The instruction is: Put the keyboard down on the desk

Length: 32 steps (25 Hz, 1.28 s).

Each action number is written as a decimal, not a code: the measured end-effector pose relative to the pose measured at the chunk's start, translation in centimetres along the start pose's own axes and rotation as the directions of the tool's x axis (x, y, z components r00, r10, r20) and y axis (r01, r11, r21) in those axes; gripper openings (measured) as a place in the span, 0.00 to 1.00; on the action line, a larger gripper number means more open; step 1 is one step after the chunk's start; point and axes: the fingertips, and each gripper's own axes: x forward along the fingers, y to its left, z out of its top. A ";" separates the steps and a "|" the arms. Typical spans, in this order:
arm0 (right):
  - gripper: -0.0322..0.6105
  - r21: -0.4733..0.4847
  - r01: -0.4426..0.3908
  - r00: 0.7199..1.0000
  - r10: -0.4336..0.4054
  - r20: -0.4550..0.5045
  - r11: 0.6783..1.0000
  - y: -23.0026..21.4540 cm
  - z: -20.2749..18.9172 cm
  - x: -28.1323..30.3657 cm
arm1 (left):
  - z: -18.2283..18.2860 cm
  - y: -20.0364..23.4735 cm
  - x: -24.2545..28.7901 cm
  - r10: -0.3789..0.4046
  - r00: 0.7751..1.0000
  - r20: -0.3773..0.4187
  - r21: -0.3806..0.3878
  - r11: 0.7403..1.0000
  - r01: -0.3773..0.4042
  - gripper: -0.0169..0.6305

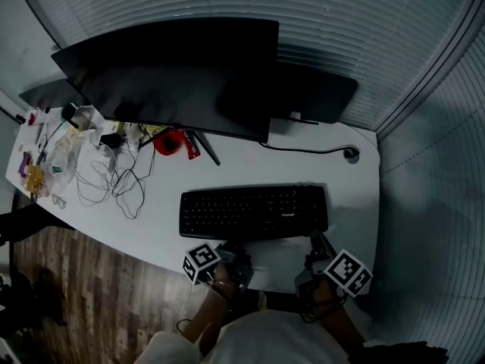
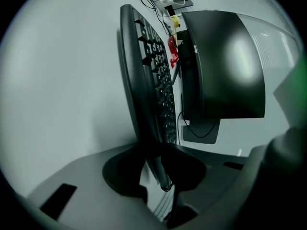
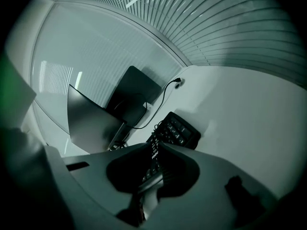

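Observation:
A black keyboard (image 1: 254, 211) lies flat on the white desk (image 1: 345, 192), in front of the monitor. Both grippers are at its near edge. My left gripper (image 1: 231, 250) is by the middle of that edge. In the left gripper view the keyboard (image 2: 153, 71) runs edge-on into the left gripper (image 2: 156, 171), with a pale gap beside it, so the jaws stand open around it. My right gripper (image 1: 317, 247) is at the near right corner. In the right gripper view the keyboard (image 3: 177, 131) goes in between the jaws of the right gripper (image 3: 151, 176), which is shut on its edge.
A wide dark monitor (image 1: 174, 74) stands behind the keyboard, with a second dark screen (image 1: 314, 89) to its right. Loose white cables (image 1: 114, 177), a red object (image 1: 170, 141) and small clutter fill the left of the desk. A black cable (image 1: 311, 150) runs at the back right.

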 end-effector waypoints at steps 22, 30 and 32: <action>0.14 0.076 -0.002 1.000 0.002 -0.004 0.997 -1.1 0.4 2.4 | 1.9 0.4 0.8 0.300 0.954 -0.003 0.039 0.953 -0.300 0.19; 0.14 0.073 0.015 1.000 -0.014 -0.020 0.997 -2.2 0.6 2.1 | 1.9 0.5 0.6 0.298 0.954 0.044 0.039 0.953 -0.299 0.19; 0.14 0.069 0.019 1.000 -0.017 -0.025 0.997 -2.3 0.7 2.0 | 1.9 0.0 0.2 0.282 0.958 0.057 0.054 0.957 -0.285 0.19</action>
